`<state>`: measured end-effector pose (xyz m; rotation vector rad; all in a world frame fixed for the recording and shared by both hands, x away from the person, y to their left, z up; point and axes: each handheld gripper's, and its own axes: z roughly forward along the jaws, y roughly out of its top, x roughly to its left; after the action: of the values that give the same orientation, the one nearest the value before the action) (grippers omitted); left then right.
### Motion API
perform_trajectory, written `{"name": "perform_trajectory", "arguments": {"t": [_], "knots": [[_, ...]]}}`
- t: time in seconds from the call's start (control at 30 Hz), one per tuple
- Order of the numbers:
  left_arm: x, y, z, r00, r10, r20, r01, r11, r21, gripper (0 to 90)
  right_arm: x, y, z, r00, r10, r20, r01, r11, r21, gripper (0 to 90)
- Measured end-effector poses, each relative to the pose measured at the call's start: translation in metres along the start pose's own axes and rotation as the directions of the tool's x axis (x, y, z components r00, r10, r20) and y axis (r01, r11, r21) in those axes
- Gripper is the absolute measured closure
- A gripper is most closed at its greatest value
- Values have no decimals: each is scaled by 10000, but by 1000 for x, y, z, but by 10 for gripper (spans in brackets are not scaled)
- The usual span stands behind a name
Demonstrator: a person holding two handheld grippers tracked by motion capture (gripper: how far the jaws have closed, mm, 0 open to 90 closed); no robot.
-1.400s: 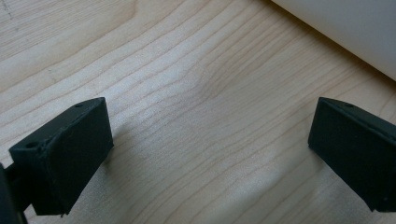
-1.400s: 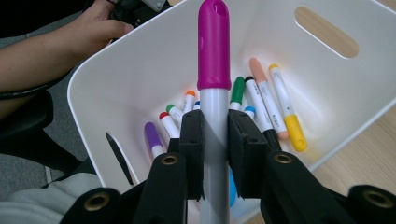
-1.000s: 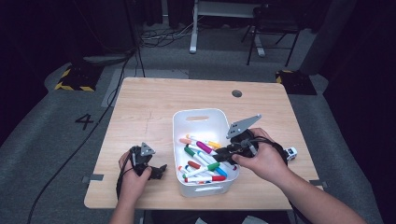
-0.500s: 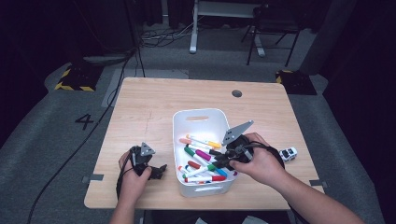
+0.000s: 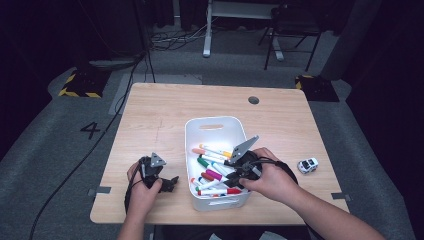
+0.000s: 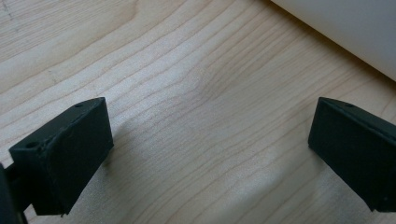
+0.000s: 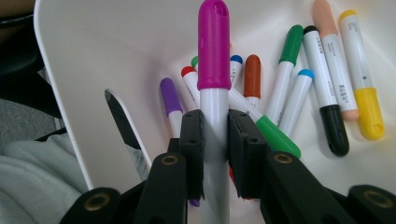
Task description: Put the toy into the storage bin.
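Right gripper (image 7: 215, 135): clamped on the white barrel of a magenta-capped marker (image 7: 213, 46), cap pointing away from the hand; grip looks square, pads on both sides.
Marker location: inside the white bin (image 5: 212, 125), held just above the loose markers (image 5: 212, 162) lying on the bin floor.
Change: compared with a second ago, the right hand (image 5: 272, 180) sits lower and deeper in the bin's near half in the high view; jaws unchanged, tight throughout.
Reading: likely either lowering the marker to drop it among the others or a fresh pick about to lift; the frames do not settle which.
Left gripper (image 6: 210, 140): jaws wide apart, nothing between them, resting over bare table (image 6: 187, 70) just beside the bin wall; no movement.
Bystander: toy car (image 5: 307, 165) right of the bin, untouched.
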<state>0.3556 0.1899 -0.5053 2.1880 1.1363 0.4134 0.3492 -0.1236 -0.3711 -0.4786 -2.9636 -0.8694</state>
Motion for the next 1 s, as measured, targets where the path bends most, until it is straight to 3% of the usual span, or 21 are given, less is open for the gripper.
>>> {"name": "perform_trajectory", "arguments": {"t": [0.4,0.43,0.47,0.5,0.53,0.57,0.67,0.77,1.0], "knots": [[0,0,0,10000,-41,18,41,10000,-4,1,2,0,10,10000,-16,59,14,9992,394,765],[0,0,0,10000,-39,26,39,10000,-3,0,2,-2,11,9995,310,-6,-310,9995,-28,620],[0,0,0,10000,-51,41,51,10000,3,0,2,-2,11,9995,310,-6,-310,9995,-28,620],[0,0,0,10000,-9,68,9,10000,-8,1,2,-3,8,9969,781,80,-775,9956,-532,537],[0,0,0,10000,-9,68,9,10000,-8,1,2,-3,8,9969,781,80,-775,9956,-532,537],[1,1,0,9999,12,101,-12,10000,58,0,2,-4,2,9961,854,198,-832,9919,-956,485],[1,1,0,10000,34,41,-35,10000,47,0,0,-4,-5,9960,820,357,-763,9874,-1389,451],[1,1,0,10000,37,42,-37,10000,49,1,-2,-7,-21,9930,1035,566,-896,9740,-2083,427],[1,1,0,10000,35,44,-35,10000,47,1,-11,-17,-43,9865,1339,943,-1046,9581,-2666,420]]}}
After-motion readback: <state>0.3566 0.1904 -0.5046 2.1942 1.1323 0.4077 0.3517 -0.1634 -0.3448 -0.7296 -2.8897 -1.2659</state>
